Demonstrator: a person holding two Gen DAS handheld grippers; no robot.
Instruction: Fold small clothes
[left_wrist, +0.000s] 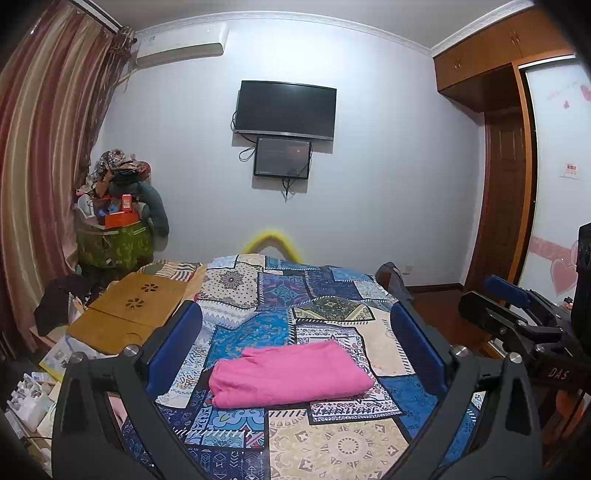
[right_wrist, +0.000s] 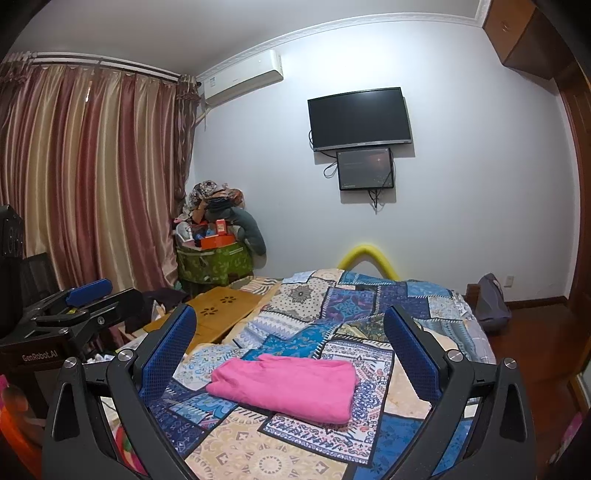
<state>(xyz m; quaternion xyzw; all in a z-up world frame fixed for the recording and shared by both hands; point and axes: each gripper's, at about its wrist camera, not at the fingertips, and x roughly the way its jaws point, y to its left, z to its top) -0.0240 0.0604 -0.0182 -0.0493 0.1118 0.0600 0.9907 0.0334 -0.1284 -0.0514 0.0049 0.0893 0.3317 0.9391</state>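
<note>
A pink garment (left_wrist: 290, 374) lies folded into a flat rectangle on the patchwork bedspread (left_wrist: 332, 443). It also shows in the right wrist view (right_wrist: 286, 384). My left gripper (left_wrist: 295, 321) is open and empty, held above the bed with its blue-padded fingers either side of the garment in view, not touching it. My right gripper (right_wrist: 290, 325) is open and empty too, raised above the garment. The right gripper shows at the right edge of the left wrist view (left_wrist: 517, 306); the left gripper shows at the left edge of the right wrist view (right_wrist: 79, 302).
A wooden lap tray (left_wrist: 133, 306) lies on the bed's left side. Cluttered boxes and a green bin (left_wrist: 114, 243) stand by the curtain. A wardrobe (left_wrist: 509, 147) and bag (right_wrist: 491, 302) are to the right. A TV (left_wrist: 286, 110) hangs on the far wall.
</note>
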